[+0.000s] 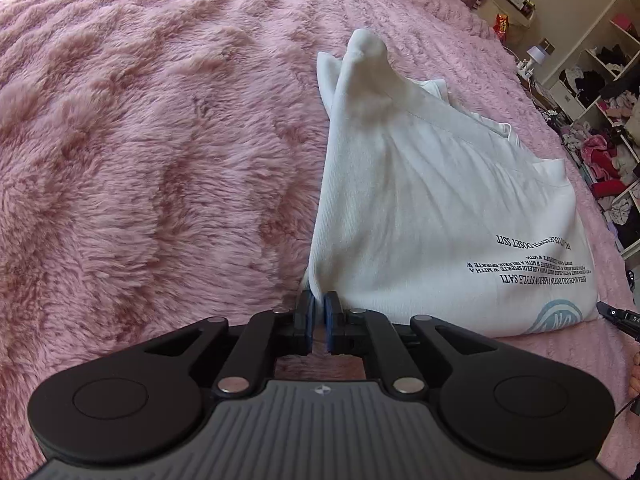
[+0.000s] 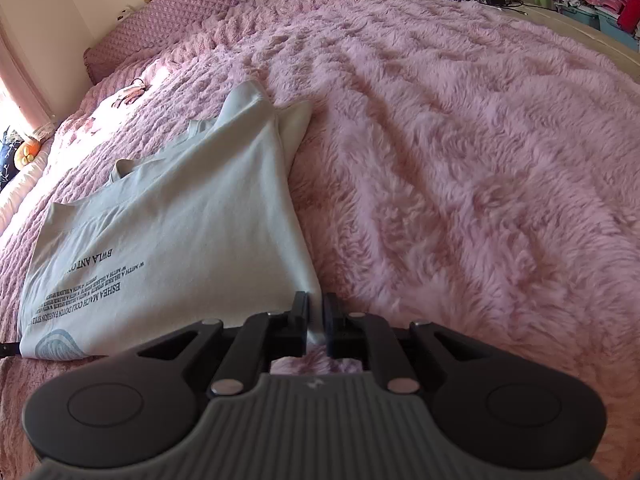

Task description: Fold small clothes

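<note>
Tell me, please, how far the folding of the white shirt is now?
Partly done. The white printed cotton shirt lies on the fluffy pink blanket with a sleeve already tucked in, so it looks narrowed. In hand: the left gripper and the right gripper each pinch a near corner of it. Left: carrying that edge over toward the far end, then flattening it.

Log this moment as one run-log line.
left gripper: shut on white shirt corner | right gripper: shut on other corner | shirt on pink blanket
</note>
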`<move>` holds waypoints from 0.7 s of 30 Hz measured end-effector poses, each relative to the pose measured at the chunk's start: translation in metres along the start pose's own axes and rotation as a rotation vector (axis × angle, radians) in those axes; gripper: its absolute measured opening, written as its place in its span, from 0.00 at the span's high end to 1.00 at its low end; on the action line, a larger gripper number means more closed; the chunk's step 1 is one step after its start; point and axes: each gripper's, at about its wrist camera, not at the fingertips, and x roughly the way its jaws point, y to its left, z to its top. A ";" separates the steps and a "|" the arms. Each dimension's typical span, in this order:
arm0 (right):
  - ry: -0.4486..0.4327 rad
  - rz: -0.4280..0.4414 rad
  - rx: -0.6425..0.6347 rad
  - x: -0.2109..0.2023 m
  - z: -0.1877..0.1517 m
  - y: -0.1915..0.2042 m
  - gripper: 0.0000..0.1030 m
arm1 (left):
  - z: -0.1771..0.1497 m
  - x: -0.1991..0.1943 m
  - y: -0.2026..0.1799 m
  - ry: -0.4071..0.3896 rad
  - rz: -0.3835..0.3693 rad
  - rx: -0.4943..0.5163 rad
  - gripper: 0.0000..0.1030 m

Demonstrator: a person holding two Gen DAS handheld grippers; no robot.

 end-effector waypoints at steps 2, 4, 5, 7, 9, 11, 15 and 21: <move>-0.012 0.000 -0.006 -0.006 0.004 0.001 0.71 | 0.005 -0.009 0.003 -0.013 -0.005 -0.006 0.83; -0.042 0.013 -0.026 -0.014 0.011 0.005 0.67 | 0.014 -0.019 0.003 -0.061 0.004 0.005 0.80; -0.058 0.020 -0.043 -0.018 0.017 0.009 0.67 | 0.021 -0.023 0.003 -0.085 0.000 0.014 0.80; -0.089 0.028 -0.073 -0.020 0.030 0.017 0.67 | 0.036 -0.026 0.002 -0.144 -0.005 0.036 0.79; -0.117 0.036 -0.109 -0.017 0.047 0.026 0.67 | 0.056 -0.023 -0.006 -0.211 -0.011 0.064 0.77; -0.139 0.034 -0.147 -0.007 0.065 0.036 0.62 | 0.075 -0.015 -0.012 -0.267 -0.009 0.092 0.67; -0.182 0.026 -0.204 0.024 0.107 0.057 0.57 | 0.112 0.015 -0.031 -0.347 0.042 0.165 0.64; -0.180 0.002 -0.282 0.086 0.154 0.083 0.43 | 0.137 0.053 -0.032 -0.350 0.011 0.160 0.60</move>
